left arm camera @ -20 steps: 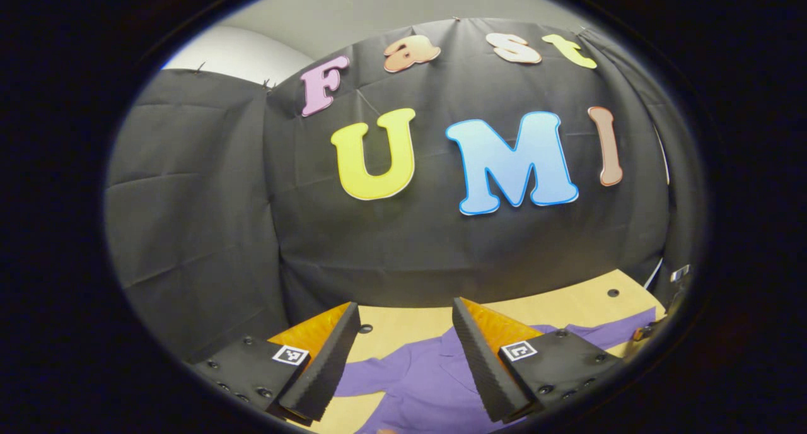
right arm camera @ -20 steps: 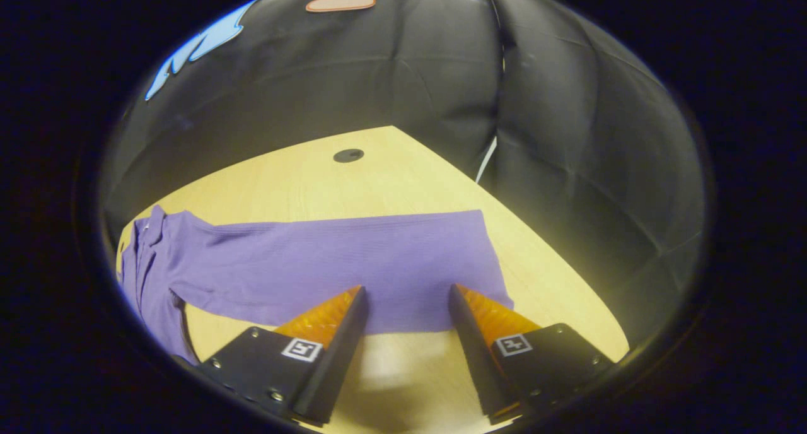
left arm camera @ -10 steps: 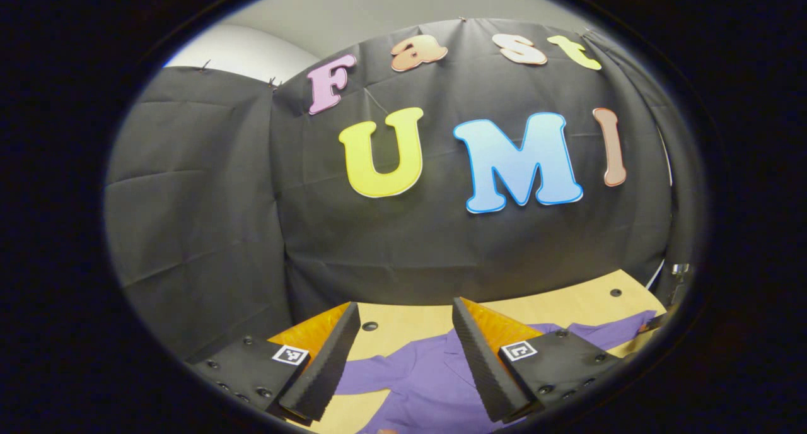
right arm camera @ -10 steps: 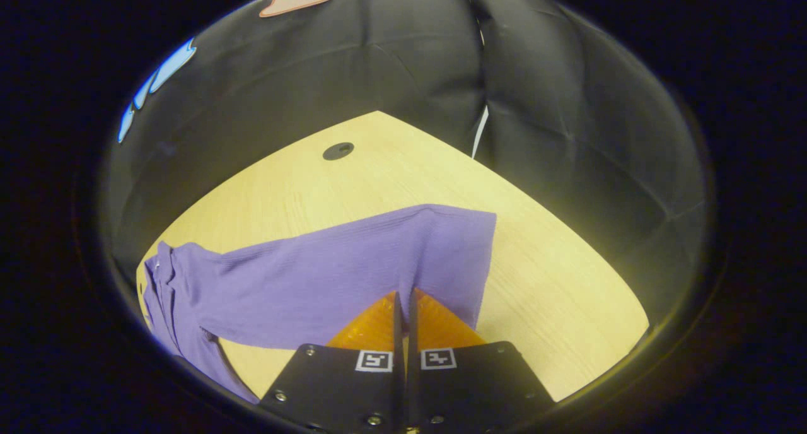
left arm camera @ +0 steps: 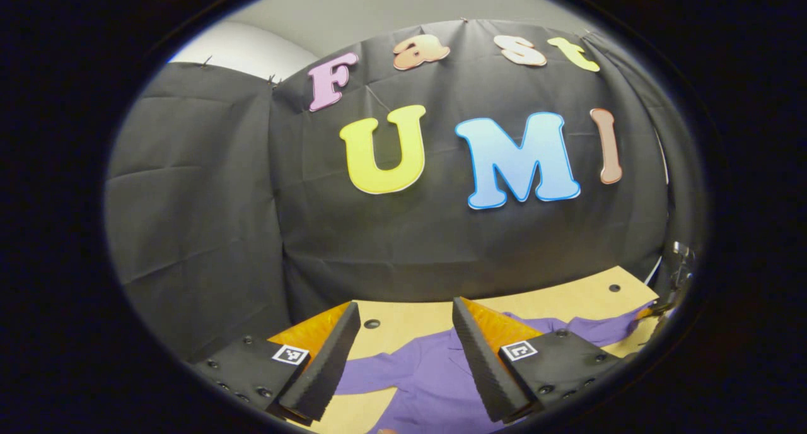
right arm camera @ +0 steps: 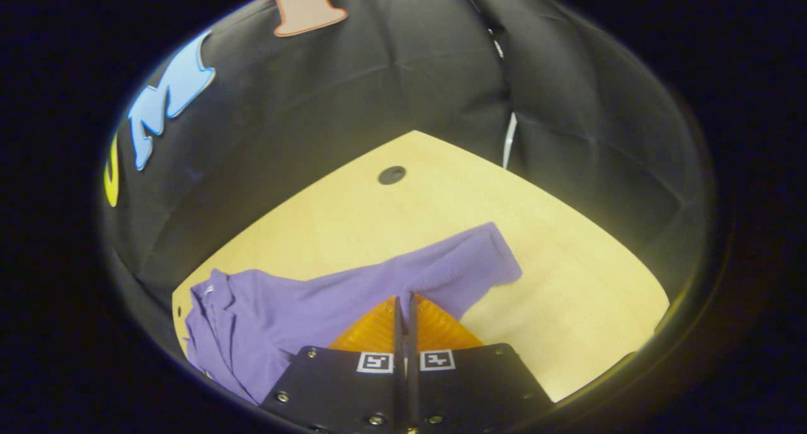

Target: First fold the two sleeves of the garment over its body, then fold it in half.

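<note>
A purple garment (right arm camera: 265, 314) lies on the light wooden table (right arm camera: 567, 308). In the right gripper view my right gripper (right arm camera: 404, 300) is shut on the near edge of one sleeve (right arm camera: 441, 273), and the sleeve is lifted and bunched, its cuff end hanging to the right. The collar (right arm camera: 205, 295) sits at the lower left. In the left gripper view my left gripper (left arm camera: 403, 317) stands open above the table, its fingers (left arm camera: 479, 352) apart with nothing between them; the garment (left arm camera: 429, 377) lies below them, with the other sleeve (left arm camera: 372, 380) stretching left.
Black cloth walls close the table at the back and sides. Dark round holes (right arm camera: 391, 175) (left arm camera: 371, 323) sit in the tabletop. At the far right of the left gripper view, the other gripper (left arm camera: 668, 295) shows by the sleeve end (left arm camera: 605, 330).
My right gripper went from open to shut on the sleeve edge, then lifted it so the flat sleeve bunched and drew inward. The left gripper has barely moved.
</note>
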